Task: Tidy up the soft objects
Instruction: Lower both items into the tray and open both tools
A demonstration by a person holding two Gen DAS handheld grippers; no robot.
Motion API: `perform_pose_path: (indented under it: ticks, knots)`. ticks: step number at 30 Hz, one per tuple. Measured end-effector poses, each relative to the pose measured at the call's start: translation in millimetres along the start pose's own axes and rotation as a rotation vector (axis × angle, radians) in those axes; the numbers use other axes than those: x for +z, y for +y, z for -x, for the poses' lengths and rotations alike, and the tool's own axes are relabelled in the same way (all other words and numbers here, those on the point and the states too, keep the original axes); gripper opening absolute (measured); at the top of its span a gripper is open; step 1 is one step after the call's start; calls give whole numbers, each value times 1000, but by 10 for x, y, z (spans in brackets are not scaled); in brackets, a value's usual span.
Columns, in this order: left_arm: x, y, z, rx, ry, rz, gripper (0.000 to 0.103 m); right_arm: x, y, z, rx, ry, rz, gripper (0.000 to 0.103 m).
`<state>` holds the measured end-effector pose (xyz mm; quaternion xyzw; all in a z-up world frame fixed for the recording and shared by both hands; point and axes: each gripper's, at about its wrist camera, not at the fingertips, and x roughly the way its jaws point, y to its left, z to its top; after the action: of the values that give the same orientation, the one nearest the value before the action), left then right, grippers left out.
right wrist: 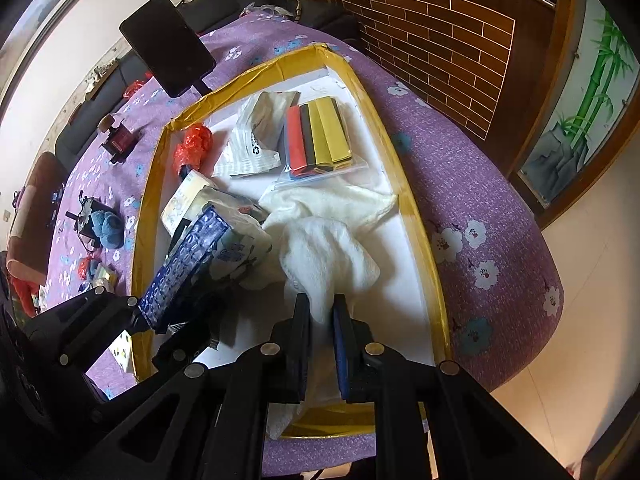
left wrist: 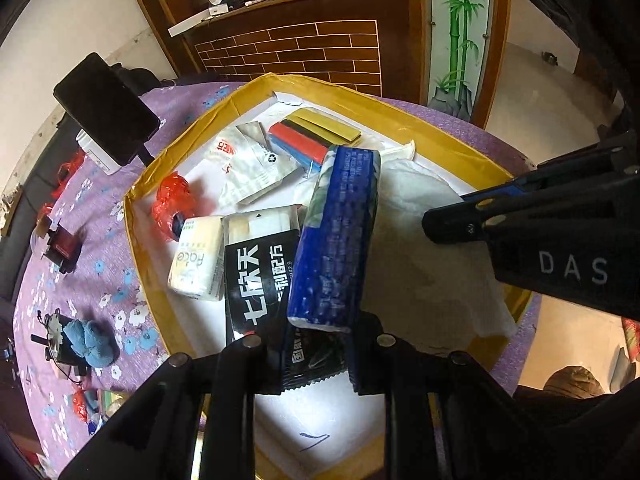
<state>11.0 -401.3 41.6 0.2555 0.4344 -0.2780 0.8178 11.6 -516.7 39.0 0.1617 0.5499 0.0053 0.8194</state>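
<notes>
Purple cloth [right wrist: 472, 184] printed with white and blue flowers covers the table. On it lies a shallow white tray [right wrist: 404, 196] with a rim of yellow tape, which holds the soft things.

Left gripper [left wrist: 316, 344]: fingers pinched on a blue tissue pack [left wrist: 336, 236], which stands tilted above the near left part of the tray. Under it lie a black packet [left wrist: 260, 264] with white lettering and a small cream tissue pack [left wrist: 198, 258], side by side.

Right gripper [right wrist: 320, 336]: fingers pinched on a fold of a white towel [right wrist: 332, 256]. The towel spreads over the middle and right of the tray.

Far part of the tray:
- a clear bag of coloured strips [right wrist: 318, 136], red, black and yellow, just beyond the towel;
- a silver pouch [right wrist: 256, 140] to the left of the bag;
- a crumpled red plastic bag [right wrist: 194, 146] against the left rim.

Outside the tray, on the cloth to the left: a blue plush toy [right wrist: 106, 228] and a dark red box [right wrist: 120, 140]. A black phone [right wrist: 168, 44] on a holder stands beyond the tray's far left corner.

Room: a dark wooden counter [left wrist: 320, 48] with a brick-pattern front stands behind the table, its top cluttered. To its right is a panel painted with green bamboo [left wrist: 460, 28]. Walls are pale; the floor at right is light tile.
</notes>
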Motion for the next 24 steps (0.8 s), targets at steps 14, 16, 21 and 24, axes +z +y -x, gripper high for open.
perform_pose_path:
  ticks: [14, 16, 21, 24]
  knots:
    - [38, 59, -100, 34, -5, 11, 20, 96, -4, -76, 3, 3, 12, 12]
    - [47, 69, -114, 37, -5, 15, 21, 129, -7, -85, 4, 4, 15, 12]
    - [66, 90, -149, 41, -3, 22, 20, 187, -6, -125, 6, 8, 23, 12]
    - [71, 97, -165, 45, -2, 26, 20, 216, -1, -147, 7, 9, 28, 12]
